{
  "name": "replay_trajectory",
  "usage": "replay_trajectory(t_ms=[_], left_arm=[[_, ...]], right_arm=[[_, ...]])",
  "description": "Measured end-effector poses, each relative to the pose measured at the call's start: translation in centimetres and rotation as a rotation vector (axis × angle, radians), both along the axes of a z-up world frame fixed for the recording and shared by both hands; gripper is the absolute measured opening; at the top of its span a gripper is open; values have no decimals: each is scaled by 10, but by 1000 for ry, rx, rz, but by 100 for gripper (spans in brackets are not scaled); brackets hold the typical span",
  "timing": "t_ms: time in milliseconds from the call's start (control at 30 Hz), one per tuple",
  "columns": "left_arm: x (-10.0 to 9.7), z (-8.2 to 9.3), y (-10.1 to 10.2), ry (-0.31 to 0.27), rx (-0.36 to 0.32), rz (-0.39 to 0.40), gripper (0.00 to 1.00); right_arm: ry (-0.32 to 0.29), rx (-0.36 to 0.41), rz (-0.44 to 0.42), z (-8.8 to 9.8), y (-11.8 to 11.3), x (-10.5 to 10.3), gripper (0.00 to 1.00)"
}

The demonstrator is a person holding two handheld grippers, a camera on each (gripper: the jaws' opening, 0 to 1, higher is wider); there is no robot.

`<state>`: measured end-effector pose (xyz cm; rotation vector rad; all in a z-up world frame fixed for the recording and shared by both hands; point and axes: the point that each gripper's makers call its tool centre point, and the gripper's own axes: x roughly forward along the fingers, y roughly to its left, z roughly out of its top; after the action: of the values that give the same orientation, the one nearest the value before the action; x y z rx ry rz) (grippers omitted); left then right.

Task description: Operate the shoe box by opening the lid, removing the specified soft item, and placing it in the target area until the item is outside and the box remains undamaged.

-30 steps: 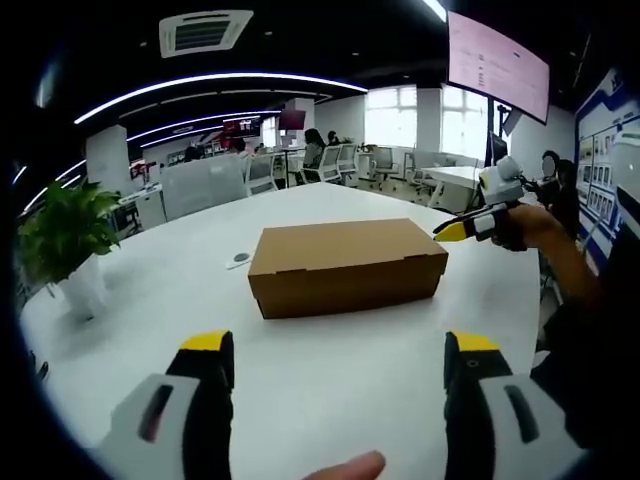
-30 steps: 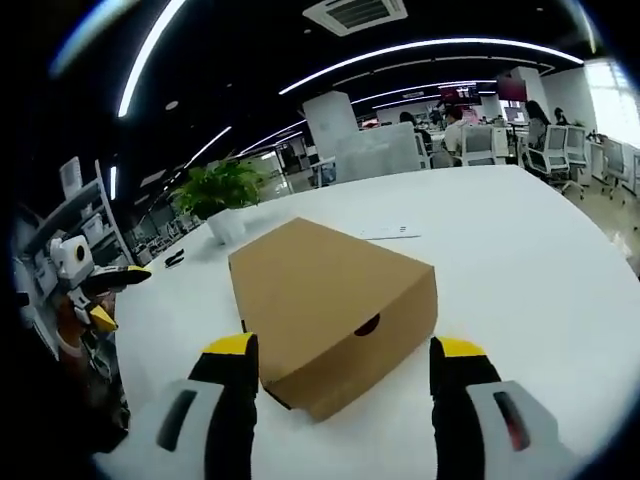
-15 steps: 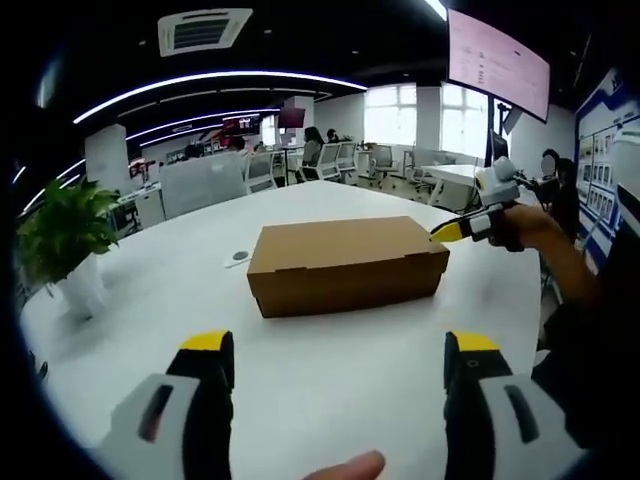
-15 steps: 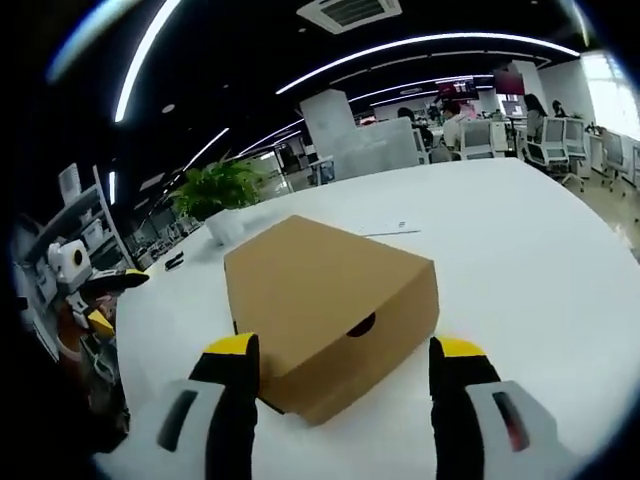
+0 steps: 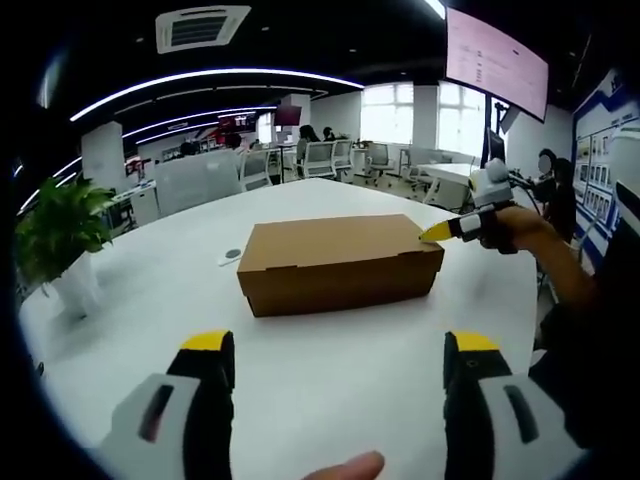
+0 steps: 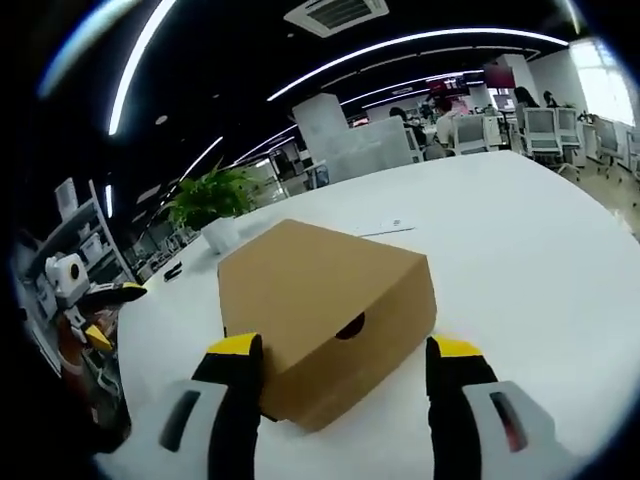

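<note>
While the plain brown cardboard shoe box (image 5: 340, 263) sits lid-down-shut on the round white table (image 5: 330, 370), the left gripper (image 5: 340, 350) hangs back from it, the box at its twelve o'clock and its yellow-tipped jaws spread wide on nothing. The right gripper (image 6: 340, 350) is at the box's short end (image 6: 355, 325), which bears a dark finger hole, its jaws apart with the box corner between their tips; whether they touch the cardboard I cannot tell. A potted green plant (image 5: 62, 240) stands at nine o'clock in the left gripper view
</note>
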<state>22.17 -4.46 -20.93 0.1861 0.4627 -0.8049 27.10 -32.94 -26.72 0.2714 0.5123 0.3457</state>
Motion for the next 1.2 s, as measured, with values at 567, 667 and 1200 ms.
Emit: replay_trajectory(t_ms=[567,667,1200], left_arm=[[0,-1,-2,3,-7,-5,88],[0,-2,-3,6,-11,-7,88],[0,-3,-2,7,-9,-7,88]], right_arm=[[6,43,-34,-5,-2,5,69],[7,46,-37,-5,-2,6,69],[19,94,-53,-9,-2,8,71]])
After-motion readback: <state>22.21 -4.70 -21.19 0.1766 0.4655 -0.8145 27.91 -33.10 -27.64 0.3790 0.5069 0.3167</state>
